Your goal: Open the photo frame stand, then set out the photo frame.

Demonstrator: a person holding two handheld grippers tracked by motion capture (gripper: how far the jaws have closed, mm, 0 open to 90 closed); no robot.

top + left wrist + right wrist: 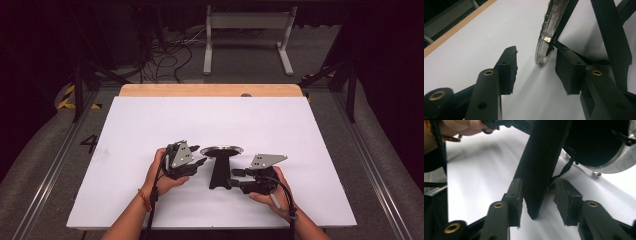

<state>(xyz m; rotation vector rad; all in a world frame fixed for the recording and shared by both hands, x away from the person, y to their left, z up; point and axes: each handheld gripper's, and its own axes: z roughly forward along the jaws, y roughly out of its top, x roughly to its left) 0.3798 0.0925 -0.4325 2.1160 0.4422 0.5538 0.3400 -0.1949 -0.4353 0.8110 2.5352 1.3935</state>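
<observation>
Our right gripper [235, 178] sits apart around the black handle [218, 172] of the pan [222, 150] on the white counter [150, 120]. Left gripper [200, 161] sits apart beside its rim. We might bump the pan and slide it.

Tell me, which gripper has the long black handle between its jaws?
The right gripper: the black handle stands between its two jaws, close to one pad. The left gripper instead points at the shiny silver rim of the round end.
</observation>
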